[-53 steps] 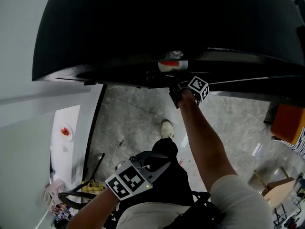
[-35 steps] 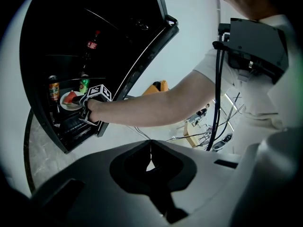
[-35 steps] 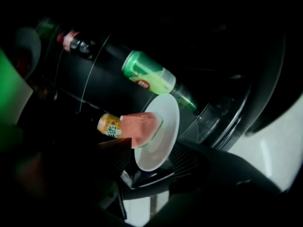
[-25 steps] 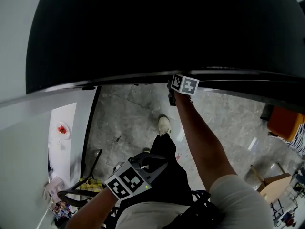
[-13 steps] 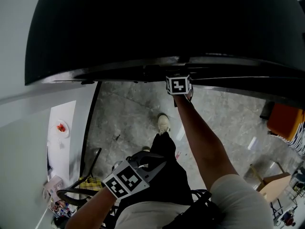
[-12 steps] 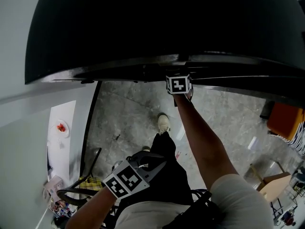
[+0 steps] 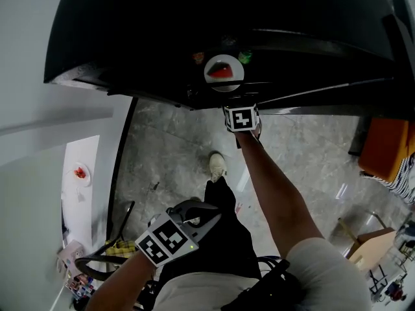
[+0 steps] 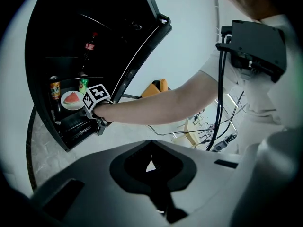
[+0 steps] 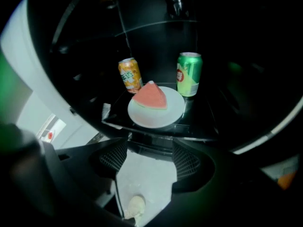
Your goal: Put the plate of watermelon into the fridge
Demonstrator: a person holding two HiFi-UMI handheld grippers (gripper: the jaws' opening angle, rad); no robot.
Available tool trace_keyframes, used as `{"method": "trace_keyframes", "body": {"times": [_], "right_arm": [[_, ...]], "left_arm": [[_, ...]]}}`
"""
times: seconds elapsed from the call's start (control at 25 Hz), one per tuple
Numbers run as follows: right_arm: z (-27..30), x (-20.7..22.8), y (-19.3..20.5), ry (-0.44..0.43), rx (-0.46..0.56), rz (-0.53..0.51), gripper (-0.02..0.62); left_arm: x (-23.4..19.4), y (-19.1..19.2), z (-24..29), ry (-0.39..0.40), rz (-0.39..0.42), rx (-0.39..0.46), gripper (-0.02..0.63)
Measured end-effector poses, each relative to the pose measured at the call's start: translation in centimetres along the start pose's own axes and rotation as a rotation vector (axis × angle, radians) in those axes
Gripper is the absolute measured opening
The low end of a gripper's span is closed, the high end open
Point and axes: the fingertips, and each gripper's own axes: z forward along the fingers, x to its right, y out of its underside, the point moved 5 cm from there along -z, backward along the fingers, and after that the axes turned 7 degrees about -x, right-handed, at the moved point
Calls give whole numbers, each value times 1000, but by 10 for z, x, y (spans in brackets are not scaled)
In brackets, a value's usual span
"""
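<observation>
Right gripper [image 9: 146, 162]: jaws apart, empty — I'd released.
Left gripper [image 8: 151, 156]: jaws together.
Plate of watermelon [image 9: 149, 120]: shelved in fridge [image 7: 162, 44] — delivered.

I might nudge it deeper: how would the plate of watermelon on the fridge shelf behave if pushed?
The plate looks smooth and rigid, so it would probably slide easily. The watermelon wedge lies loose on it and might shift. The green can stands upright close behind and could tip.
</observation>
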Motion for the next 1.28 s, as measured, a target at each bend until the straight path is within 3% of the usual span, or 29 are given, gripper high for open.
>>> {"method": "trace_keyframes", "body": {"times": [0.32,0.56,0.64,0.84,1.28], "right_arm": [[-76,-31,46,-106,-27,-44,288],[-163,-64,74,-120,-29,-126,82],[-198,-80,94,-151,-25,-135,41],[-274,-129,149,-210,-22,-143,21],[-410,-218,216,-257,43,-188,15]], "left_arm": [[46,7,-9,18,72,20,12],[85,26,-27,44,119,39,12],[102,39,-34,40,135,49,12],[142,75,-59,15,172,66,12],[211,132,-103,14,237,100,12]]}}
